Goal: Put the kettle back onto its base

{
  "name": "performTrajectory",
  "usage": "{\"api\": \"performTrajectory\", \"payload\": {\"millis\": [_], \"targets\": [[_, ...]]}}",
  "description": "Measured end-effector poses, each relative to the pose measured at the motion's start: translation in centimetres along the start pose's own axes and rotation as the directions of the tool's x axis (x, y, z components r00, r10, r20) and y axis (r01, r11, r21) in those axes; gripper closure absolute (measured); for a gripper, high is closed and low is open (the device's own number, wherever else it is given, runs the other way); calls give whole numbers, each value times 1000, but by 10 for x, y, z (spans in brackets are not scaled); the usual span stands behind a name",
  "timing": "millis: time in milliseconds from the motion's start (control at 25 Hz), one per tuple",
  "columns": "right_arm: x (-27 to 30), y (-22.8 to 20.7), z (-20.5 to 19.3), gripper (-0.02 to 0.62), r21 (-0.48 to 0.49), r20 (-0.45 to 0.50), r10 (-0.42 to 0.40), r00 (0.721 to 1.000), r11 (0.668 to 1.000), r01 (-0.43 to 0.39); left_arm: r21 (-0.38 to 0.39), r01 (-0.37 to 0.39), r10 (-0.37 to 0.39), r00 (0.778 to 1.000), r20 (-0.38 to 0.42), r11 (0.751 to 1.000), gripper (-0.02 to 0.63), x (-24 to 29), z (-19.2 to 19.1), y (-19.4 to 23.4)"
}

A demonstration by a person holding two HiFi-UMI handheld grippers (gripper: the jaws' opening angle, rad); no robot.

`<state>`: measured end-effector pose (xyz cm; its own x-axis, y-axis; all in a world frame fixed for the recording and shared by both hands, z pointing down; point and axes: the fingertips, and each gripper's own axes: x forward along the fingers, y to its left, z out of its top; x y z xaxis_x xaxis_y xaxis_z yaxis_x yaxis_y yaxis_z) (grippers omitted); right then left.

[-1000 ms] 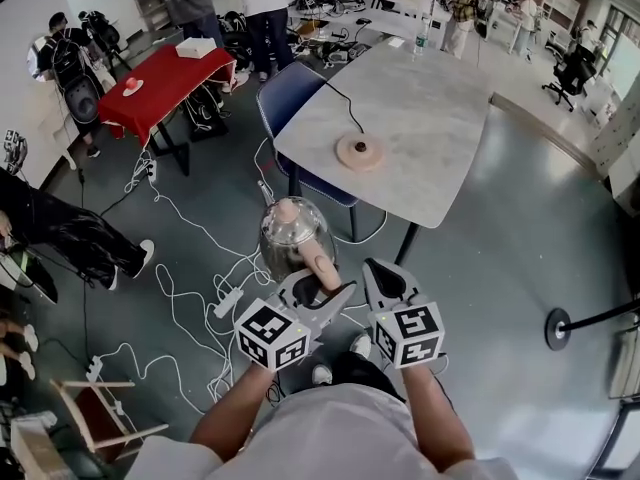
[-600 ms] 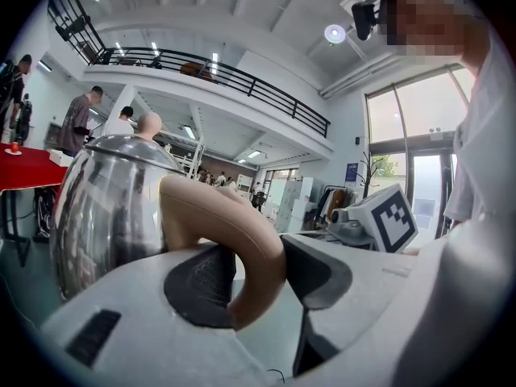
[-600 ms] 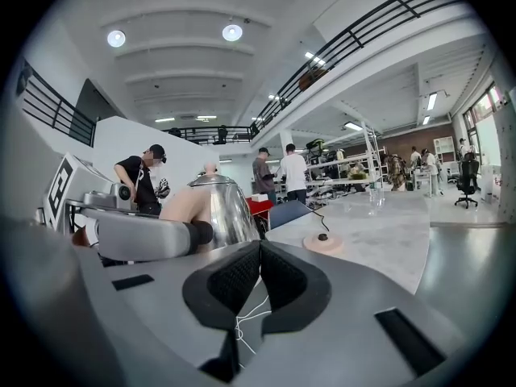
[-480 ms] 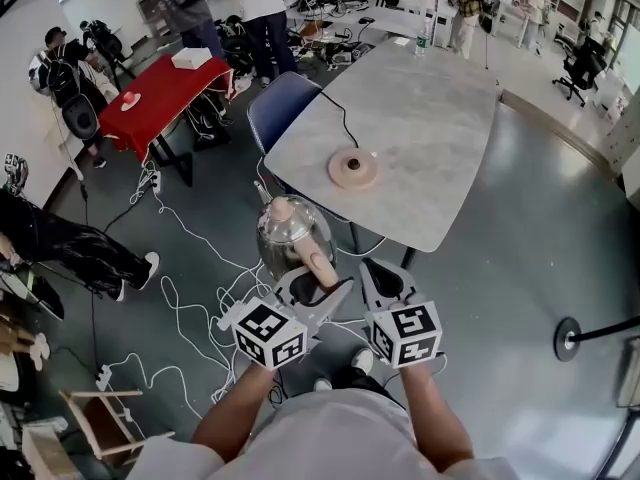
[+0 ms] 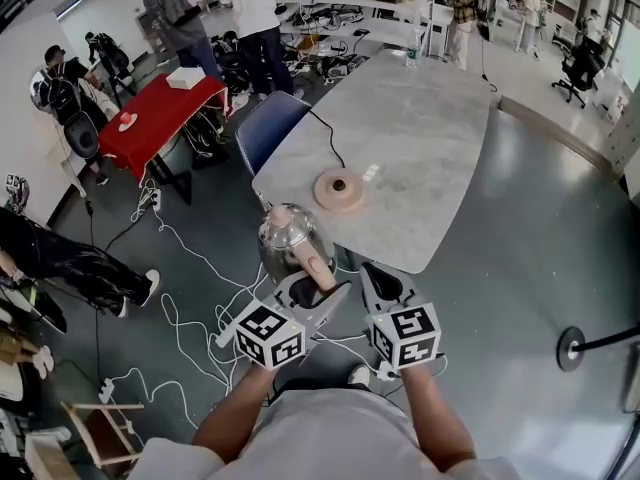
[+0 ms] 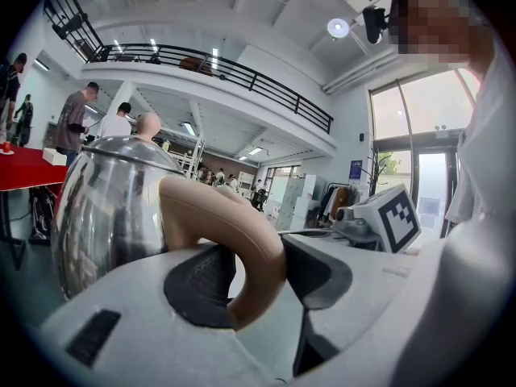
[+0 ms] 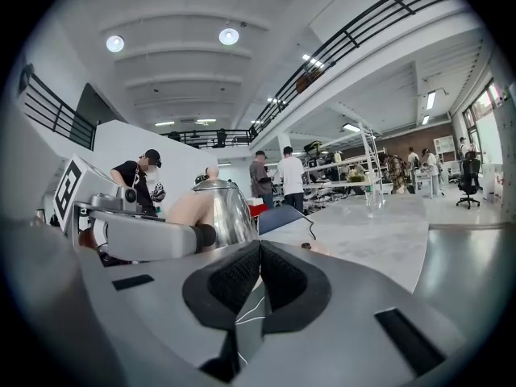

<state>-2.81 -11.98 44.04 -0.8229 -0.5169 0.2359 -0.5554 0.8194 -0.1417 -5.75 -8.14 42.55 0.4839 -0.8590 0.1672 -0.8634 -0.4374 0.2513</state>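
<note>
A steel kettle (image 5: 288,238) with a tan handle (image 5: 316,266) hangs in the air just short of the marble table's (image 5: 420,138) near edge. My left gripper (image 5: 315,290) is shut on that handle. In the left gripper view the handle (image 6: 242,240) sits between the two dark pads, with the kettle body (image 6: 105,208) to the left. The round tan base (image 5: 338,189) lies on the table near its front left edge, with a black cord running back from it. My right gripper (image 5: 383,286) floats beside the left one, shut with nothing in it (image 7: 258,276). It looks at the kettle (image 7: 222,208).
A blue chair (image 5: 265,128) stands at the table's left edge. White cables (image 5: 190,308) trail over the grey floor below the kettle. A red table (image 5: 160,113) and several people are further left and behind. A stanchion foot (image 5: 575,348) is at the right.
The table and the base have come nearer in the head view. Both grippers have moved toward the table together, and the kettle has stayed in the left one.
</note>
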Motion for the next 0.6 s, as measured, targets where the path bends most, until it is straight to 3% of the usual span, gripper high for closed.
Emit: {"api": "performTrajectory", "payload": {"millis": [600], "targets": [[-1, -42, 8, 591, 1, 12, -33, 999, 999, 33, 3, 24, -24, 1000, 6, 1000, 422, 42, 11, 4]]}}
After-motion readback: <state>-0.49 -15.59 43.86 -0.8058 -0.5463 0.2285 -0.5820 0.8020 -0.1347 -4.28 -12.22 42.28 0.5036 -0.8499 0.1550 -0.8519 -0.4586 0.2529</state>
